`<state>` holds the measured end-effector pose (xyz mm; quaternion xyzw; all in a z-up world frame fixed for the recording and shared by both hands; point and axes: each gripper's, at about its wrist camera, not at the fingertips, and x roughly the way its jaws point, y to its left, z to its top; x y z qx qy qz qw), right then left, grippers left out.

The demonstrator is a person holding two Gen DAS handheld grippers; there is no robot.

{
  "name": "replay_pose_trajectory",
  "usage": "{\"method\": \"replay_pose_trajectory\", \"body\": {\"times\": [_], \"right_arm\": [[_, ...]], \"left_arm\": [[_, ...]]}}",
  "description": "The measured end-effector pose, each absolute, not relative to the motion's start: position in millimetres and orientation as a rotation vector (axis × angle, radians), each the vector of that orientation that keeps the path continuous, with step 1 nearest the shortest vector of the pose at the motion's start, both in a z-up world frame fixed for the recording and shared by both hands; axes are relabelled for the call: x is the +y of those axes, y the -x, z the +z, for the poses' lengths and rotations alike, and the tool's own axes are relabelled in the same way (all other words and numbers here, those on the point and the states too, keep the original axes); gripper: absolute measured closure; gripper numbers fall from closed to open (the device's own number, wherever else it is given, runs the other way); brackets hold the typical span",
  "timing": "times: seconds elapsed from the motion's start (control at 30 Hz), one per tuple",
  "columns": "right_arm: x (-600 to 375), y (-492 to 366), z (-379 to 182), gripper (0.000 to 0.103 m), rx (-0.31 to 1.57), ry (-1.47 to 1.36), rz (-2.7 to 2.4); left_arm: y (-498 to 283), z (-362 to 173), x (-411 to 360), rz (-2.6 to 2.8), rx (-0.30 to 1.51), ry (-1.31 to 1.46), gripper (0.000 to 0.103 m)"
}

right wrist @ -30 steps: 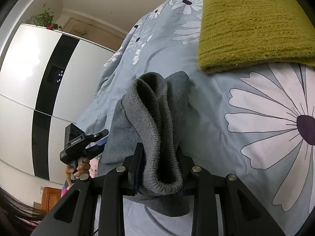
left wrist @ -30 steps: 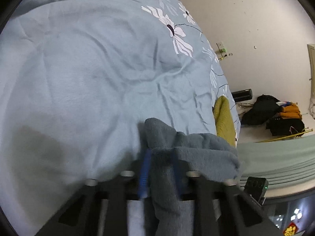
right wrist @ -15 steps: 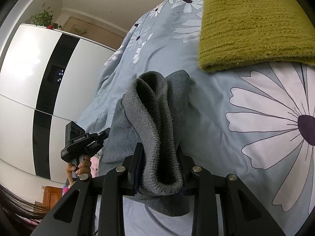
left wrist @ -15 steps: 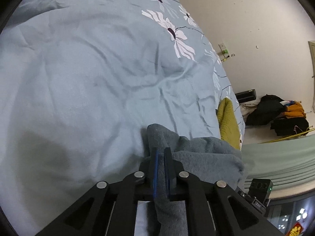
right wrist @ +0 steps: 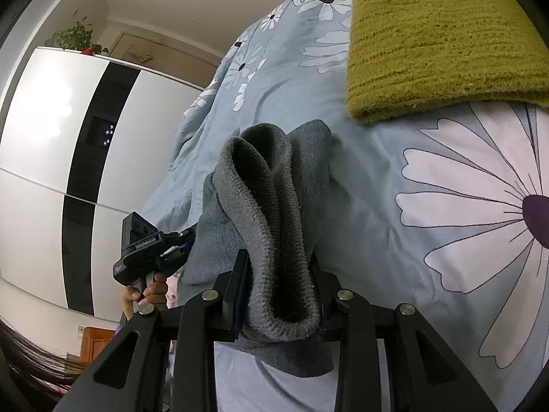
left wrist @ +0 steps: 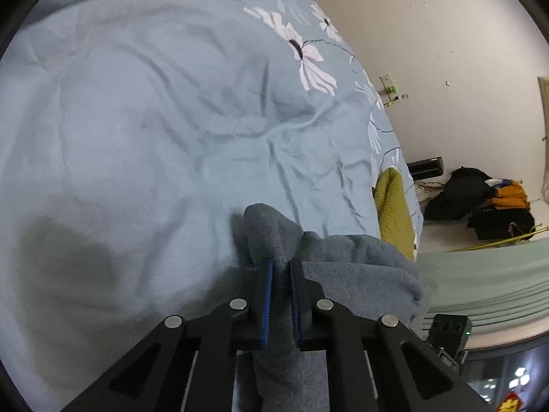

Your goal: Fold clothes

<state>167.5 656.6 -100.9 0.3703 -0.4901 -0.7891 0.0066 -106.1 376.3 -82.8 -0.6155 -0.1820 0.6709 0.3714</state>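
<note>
The grey knit garment (right wrist: 274, 213) hangs bunched between my two grippers, its lower part slumped on the bed (right wrist: 394, 185) near the edge closest to me. My right gripper (right wrist: 278, 292) has its jaws pinching a thick rolled wad of several layers at the ribbed hem. My left gripper (left wrist: 281, 295) has its jaws drawn nearly together on a thinner ridge of the same cloth.

My worry is the right side: with so many layers bundled in the bite, an inner one could slide free once I pull the fabric taut, and the fold would go crooked. On the left the hold looks shallow, so a quick tug might strip it out. The folded olive-green knit (right wrist: 442, 41) lies just beyond the grey one on the floral cover; a wide sweep could drag across it and spoil that finished fold.
</note>
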Motion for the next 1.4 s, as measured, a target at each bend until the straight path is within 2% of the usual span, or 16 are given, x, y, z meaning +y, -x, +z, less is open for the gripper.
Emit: {"method": "replay_pose_trajectory", "body": {"times": [0.2, 0.23, 0.5, 0.53, 0.57, 0.6, 0.63, 0.67, 0.83, 1.0, 1.03, 1.07, 1.17, 1.27, 1.4], "right_arm": [[657, -165, -104, 0.065, -1.513, -1.21, -2.475], [658, -165, -105, 0.065, -1.516, -1.208, -2.474], [656, -165, -105, 0.065, -1.517, -1.195, -2.472], [656, -165, -105, 0.065, -1.524, -1.192, -2.468], [656, -165, -105, 0.065, -1.525, -1.19, -2.468], [656, -165, -104, 0.065, -1.523, -1.19, -2.471], [655, -164, -103, 0.065, -1.521, -1.189, -2.474], [655, -164, -103, 0.065, -1.518, -1.187, -2.476], [654, -162, -99, 0.065, -1.517, -1.173, -2.485], [654, -161, -100, 0.065, -1.535, -1.155, -2.481], [654, -160, -100, 0.065, -1.536, -1.151, -2.48], [655, -160, -99, 0.066, -1.536, -1.147, -2.482], [654, -157, -96, 0.07, -1.525, -1.129, -2.496], [654, -156, -89, 0.073, -1.506, -1.108, -2.526], [661, -160, -71, 0.075, -1.477, -1.041, -2.556]], "left_arm": [[105, -38, 382, 1.894, -0.386, 1.378, 0.099], [108, -39, 383, 1.912, -0.382, 1.382, 0.103], [108, -65, 376, 1.799, -0.393, 1.503, 0.1], [105, -65, 374, 1.786, -0.379, 1.512, 0.09], [101, -66, 373, 1.774, -0.367, 1.524, 0.064], [97, -67, 372, 1.762, -0.355, 1.537, 0.046], [94, -69, 371, 1.753, -0.352, 1.543, 0.034], [89, -70, 371, 1.739, -0.351, 1.545, 0.034], [74, -86, 376, 1.655, -0.339, 1.604, 0.034], [60, -95, 381, 1.599, -0.365, 1.637, 0.038], [59, -94, 380, 1.604, -0.372, 1.633, 0.048], [59, -93, 380, 1.612, -0.374, 1.629, 0.063], [58, -84, 381, 1.643, -0.366, 1.609, 0.081], [54, -64, 393, 1.692, -0.286, 1.547, 0.087], [58, -26, 419, 1.704, -0.22, 1.437, 0.087]]}}
